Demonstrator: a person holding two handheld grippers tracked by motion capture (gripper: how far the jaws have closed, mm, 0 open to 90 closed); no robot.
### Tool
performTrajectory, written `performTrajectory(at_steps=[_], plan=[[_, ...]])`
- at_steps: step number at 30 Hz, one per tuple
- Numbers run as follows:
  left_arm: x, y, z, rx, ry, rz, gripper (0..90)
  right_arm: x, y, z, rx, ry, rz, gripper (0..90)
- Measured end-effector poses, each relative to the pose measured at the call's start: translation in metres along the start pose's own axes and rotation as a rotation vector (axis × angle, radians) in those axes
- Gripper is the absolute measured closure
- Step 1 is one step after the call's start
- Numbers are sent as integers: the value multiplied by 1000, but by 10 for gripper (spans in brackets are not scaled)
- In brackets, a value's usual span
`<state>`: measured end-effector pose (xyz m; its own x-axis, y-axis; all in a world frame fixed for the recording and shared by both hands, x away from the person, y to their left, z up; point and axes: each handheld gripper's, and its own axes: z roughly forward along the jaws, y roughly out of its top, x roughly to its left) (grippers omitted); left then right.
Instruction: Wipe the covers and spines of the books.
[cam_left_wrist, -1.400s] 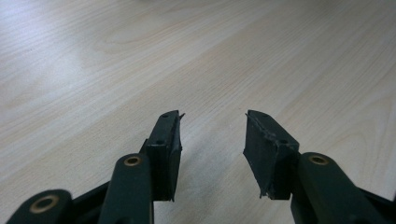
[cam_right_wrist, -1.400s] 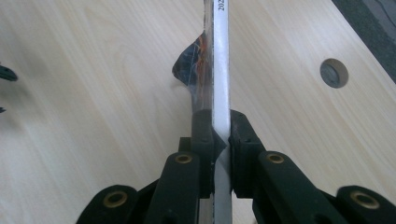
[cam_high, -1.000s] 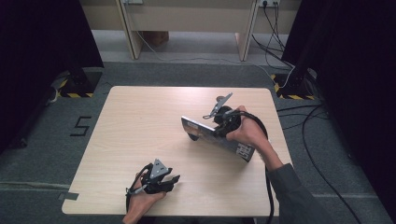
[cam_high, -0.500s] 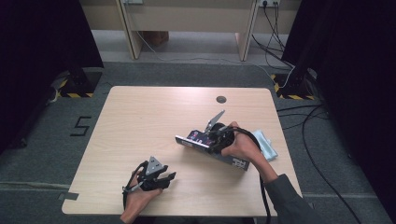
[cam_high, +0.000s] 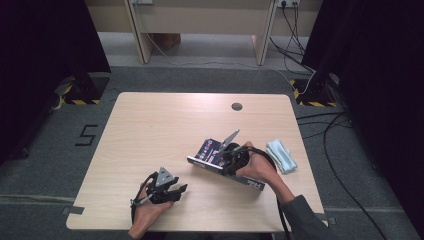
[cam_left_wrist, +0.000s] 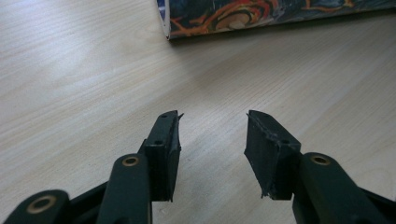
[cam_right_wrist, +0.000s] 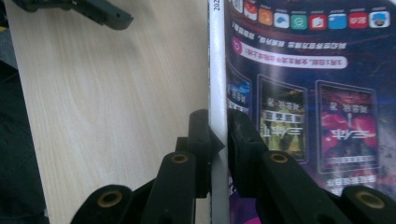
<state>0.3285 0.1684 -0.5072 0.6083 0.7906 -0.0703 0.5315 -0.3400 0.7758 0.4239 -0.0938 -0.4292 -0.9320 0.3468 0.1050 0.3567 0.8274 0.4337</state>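
I have the right gripper (cam_high: 231, 159) clamped on the magazine (cam_high: 212, 152); in the right gripper view its fingers (cam_right_wrist: 201, 140) pinch the white spine edge from both sides, though the fingers have just been easing slightly apart with the magazine between them. The magazine sits right of centre on the surface (cam_high: 165, 125), its far corner tilted up while the near end appears to meet the wood. A folded pale cloth (cam_high: 281, 155) lies at three o'clock from it, apart. The left gripper (cam_high: 167, 189) rests at seven o'clock from the magazine, fingers (cam_left_wrist: 163, 149) parted around nothing, the magazine's edge ahead. Step in hand, as I judge it: setting the magazine down flat. Next move: lower the raised edge until fully supported, then release and withdraw clear.
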Motion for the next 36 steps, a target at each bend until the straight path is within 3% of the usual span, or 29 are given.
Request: performTrajectory(at_steps=[12, 16, 18, 20, 30, 36], plan=[[4, -1, 0, 7, 3, -21, 537, 14, -9, 20, 12, 19, -9, 687], [4, -1, -1, 4, 0, -26, 537, 19, -10, 24, 13, 60, 2, 640], [5, 0, -1, -3, 3, -27, 537, 19, -11, 22, -40, 108, 16, 657], [5, -1, -1, 2, 2, -25, 537, 18, -12, 19, -32, 80, 17, 642], [5, 0, 0, -3, -2, -33, 537, 5, -30, 9, -78, 36, 92, 586], [5, 2, 2, -18, -13, -41, 477, 0, -39, 10, -104, -19, 113, 477]])
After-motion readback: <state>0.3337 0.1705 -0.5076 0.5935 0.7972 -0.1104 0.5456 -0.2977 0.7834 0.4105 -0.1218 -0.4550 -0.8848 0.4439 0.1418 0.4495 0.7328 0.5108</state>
